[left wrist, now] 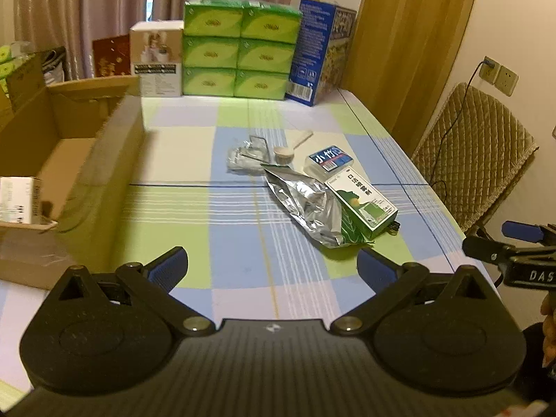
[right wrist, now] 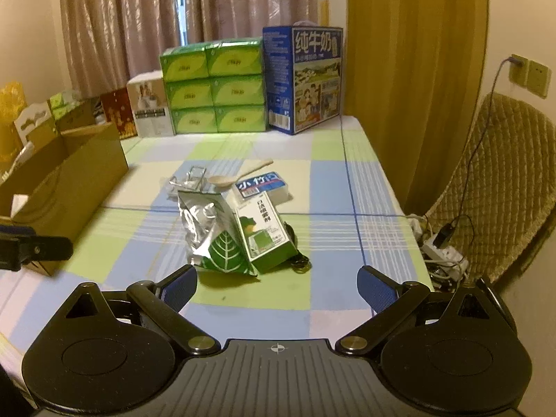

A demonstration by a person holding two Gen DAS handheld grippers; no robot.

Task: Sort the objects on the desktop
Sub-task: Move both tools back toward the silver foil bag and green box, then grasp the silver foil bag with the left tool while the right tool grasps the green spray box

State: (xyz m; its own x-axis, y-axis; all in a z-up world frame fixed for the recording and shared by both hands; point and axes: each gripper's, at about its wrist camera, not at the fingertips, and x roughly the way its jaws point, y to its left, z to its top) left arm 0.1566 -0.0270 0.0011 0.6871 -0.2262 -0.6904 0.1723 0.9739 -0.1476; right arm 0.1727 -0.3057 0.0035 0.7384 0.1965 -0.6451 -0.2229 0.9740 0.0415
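Note:
A small heap lies mid-table: a silver foil bag (left wrist: 305, 201) (right wrist: 205, 229) with a green leaf print, a green and white carton (left wrist: 365, 205) (right wrist: 266, 232) leaning on it, a white and blue pack (left wrist: 328, 161) (right wrist: 262, 187), a wooden spoon (left wrist: 292, 146) (right wrist: 239, 175) and a crumpled clear wrapper with a metal clip (left wrist: 246, 158) (right wrist: 189, 180). My left gripper (left wrist: 272, 267) is open, hovering short of the heap. My right gripper (right wrist: 278, 286) is open too, just short of the foil bag. Nothing sits between either pair of fingers.
An open cardboard box (left wrist: 69, 160) (right wrist: 62, 187) stands at the table's left, a white carton (left wrist: 19, 199) inside. Green tissue packs (left wrist: 239, 48) (right wrist: 212, 87), a blue milk carton (right wrist: 302, 76) and a white box (left wrist: 158, 57) line the back. A padded chair (right wrist: 500, 180) stands right.

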